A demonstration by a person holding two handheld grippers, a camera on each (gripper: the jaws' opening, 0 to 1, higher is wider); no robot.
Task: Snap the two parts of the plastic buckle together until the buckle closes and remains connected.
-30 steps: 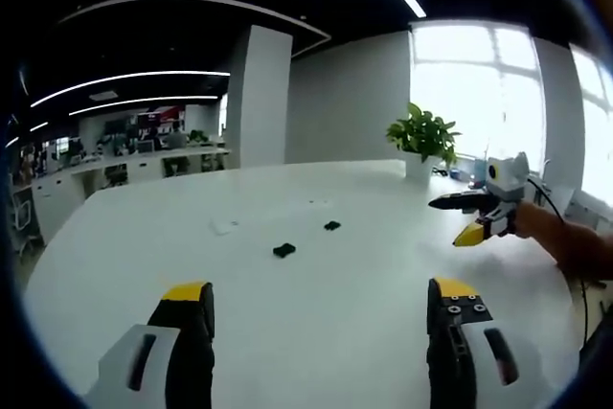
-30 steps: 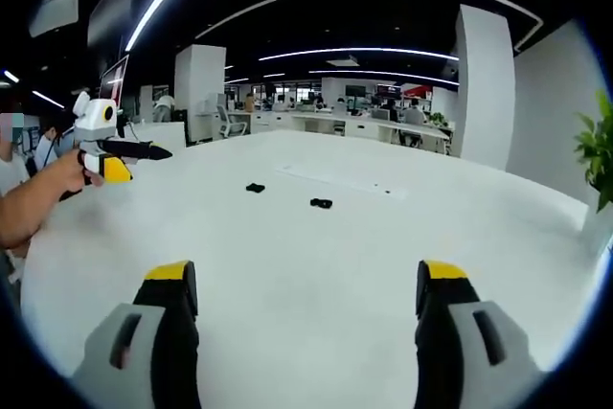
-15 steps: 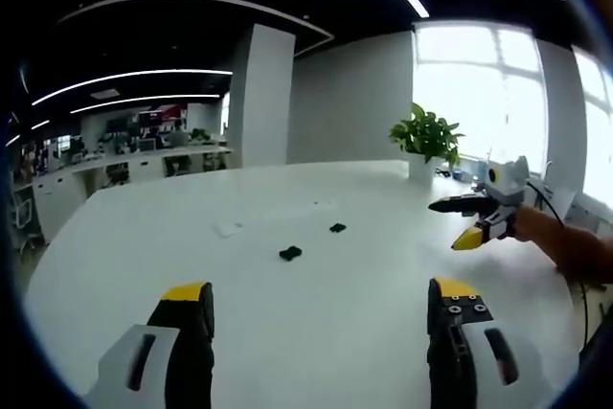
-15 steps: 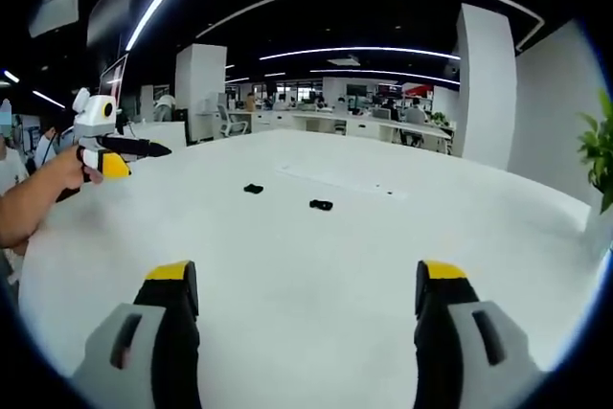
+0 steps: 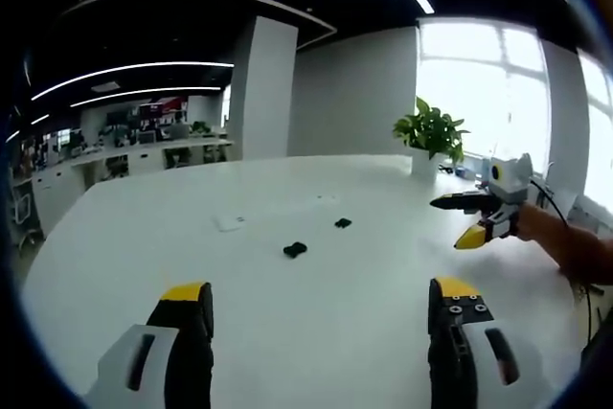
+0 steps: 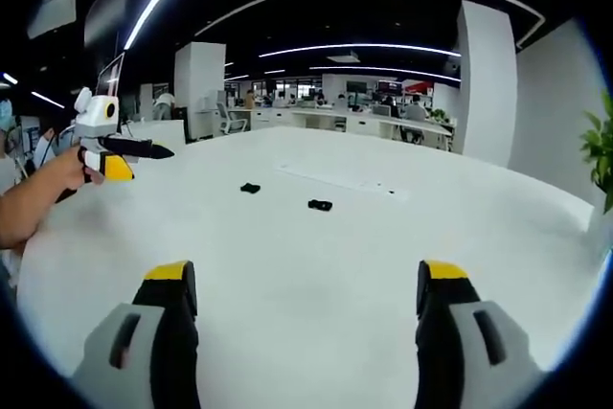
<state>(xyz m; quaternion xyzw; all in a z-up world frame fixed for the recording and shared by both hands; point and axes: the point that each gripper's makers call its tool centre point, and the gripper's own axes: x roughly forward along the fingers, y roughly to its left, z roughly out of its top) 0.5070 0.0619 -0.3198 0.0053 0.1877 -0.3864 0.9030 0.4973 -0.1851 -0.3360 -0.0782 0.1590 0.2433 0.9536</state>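
Two small black buckle parts lie apart on the white table. In the left gripper view one part is nearer and the other part sits a little farther right. In the right gripper view they appear as a left part and a right part. My left gripper hovers open well short of them, holding nothing. My right gripper is also open and empty. Each one appears in the other's view, held by a hand: the right gripper and the left gripper, jaws spread.
A potted plant stands at the table's far edge by the windows. A flat white piece lies beyond the buckle parts. A white pillar and office desks stand behind the table. A person's forearm reaches in from the left.
Both views have drifted slightly with the hands. The buckle parts have stayed where they lay, and both grippers remain open and empty.
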